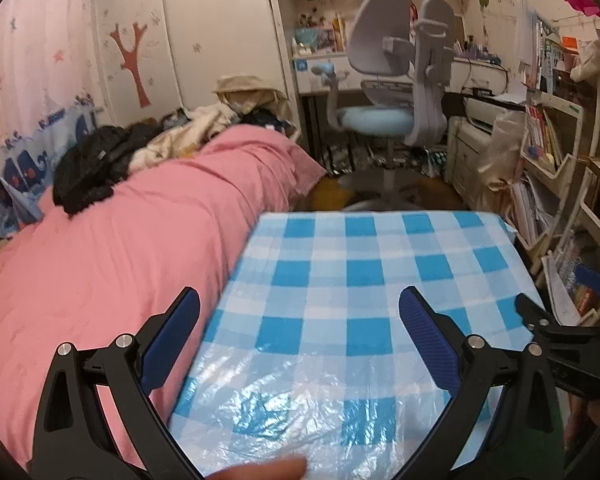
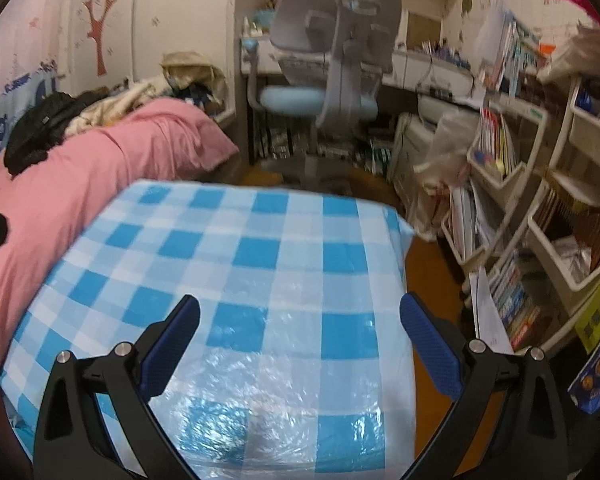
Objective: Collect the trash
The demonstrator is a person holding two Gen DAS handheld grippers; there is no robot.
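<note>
Both views look across a table [image 1: 380, 272] covered in a blue-and-white checked plastic cloth, crinkled and glossy at the near edge. Left gripper [image 1: 299, 312] spread wide, blue-padded fingers well apart, nothing between them, hovering over the table's near-left part. Right gripper [image 2: 300, 314] also wide open and empty, over the near-right part of the table; in the left wrist view it shows as a black frame at the right edge [image 1: 556, 332]. A fingertip [image 1: 260, 470] pokes in at the bottom of the left view, touching or just above the cloth, cannot tell which. No piece of trash can be made out on the table top in either view. Pink-covered bed [image 1: 112, 248] sits just left of the table, with a heap of dark and cream clothes [image 1: 96, 164] at its far end. Grey desk chair with light blue seat [image 1: 396, 76] stands beyond the table, facing a cluttered desk. Shelves stuffed with books and papers [image 2: 508, 168] run down the right side. Far background blurred.
</note>
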